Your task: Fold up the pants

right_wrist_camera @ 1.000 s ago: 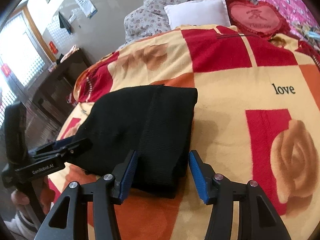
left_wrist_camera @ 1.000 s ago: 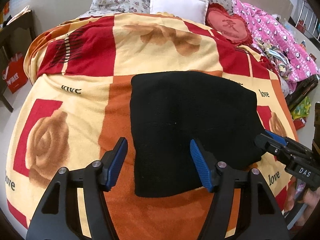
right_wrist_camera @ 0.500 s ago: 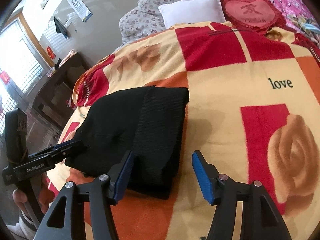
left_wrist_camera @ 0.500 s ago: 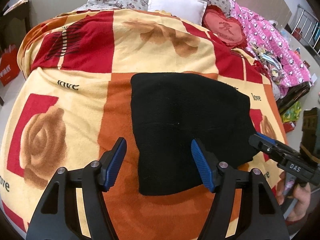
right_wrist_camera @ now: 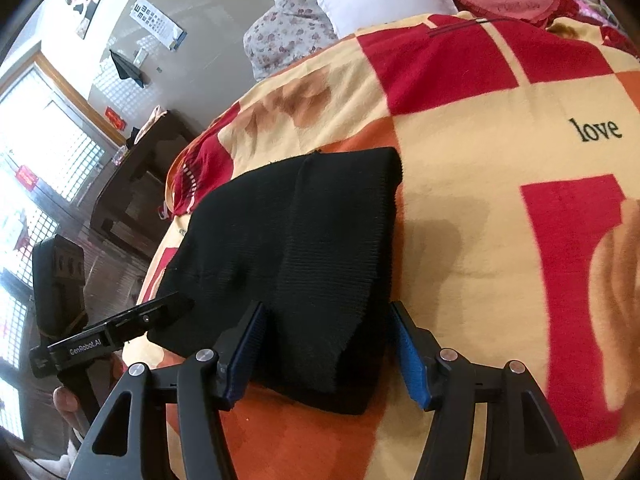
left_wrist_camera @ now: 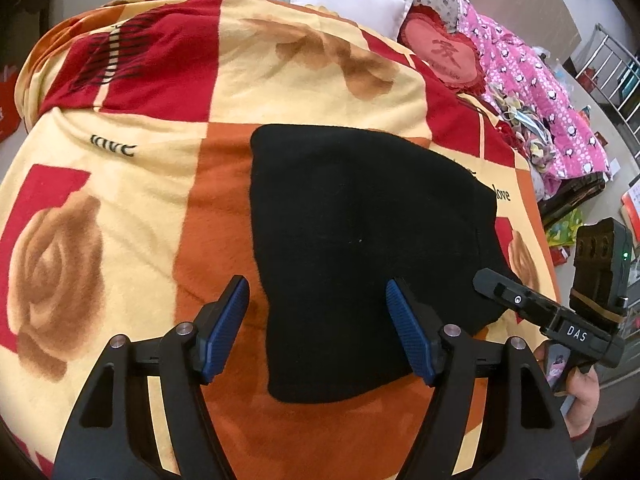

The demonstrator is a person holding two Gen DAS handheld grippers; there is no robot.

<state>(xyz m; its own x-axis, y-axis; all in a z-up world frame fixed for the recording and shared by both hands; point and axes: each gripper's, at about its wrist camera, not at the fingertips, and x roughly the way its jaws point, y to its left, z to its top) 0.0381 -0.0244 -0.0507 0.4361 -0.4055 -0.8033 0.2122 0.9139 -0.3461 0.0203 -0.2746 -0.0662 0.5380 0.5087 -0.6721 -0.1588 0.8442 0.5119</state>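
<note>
One bed (left_wrist_camera: pixel 120 208) with a rose blanket is seen, and one pair of black pants (left_wrist_camera: pixel 360 240) lies folded small on it. The folding looks nearly done; next, both tools need lifting away. Two grippers are held: the left gripper (left_wrist_camera: pixel 316 328) and right gripper (right_wrist_camera: pixel 328 348), jaws opening, nothing pinched.

Left claw (left_wrist_camera: pixel 316 318) spread wider than 1 second ago, jaws opening, pads clear of the folded black pants (left_wrist_camera: pixel 360 248). Right claw (right_wrist_camera: pixel 326 350) also wider, its jaws opening around the pants' near corner. Both cameras tipped, bed sitting lower in each view.
</note>
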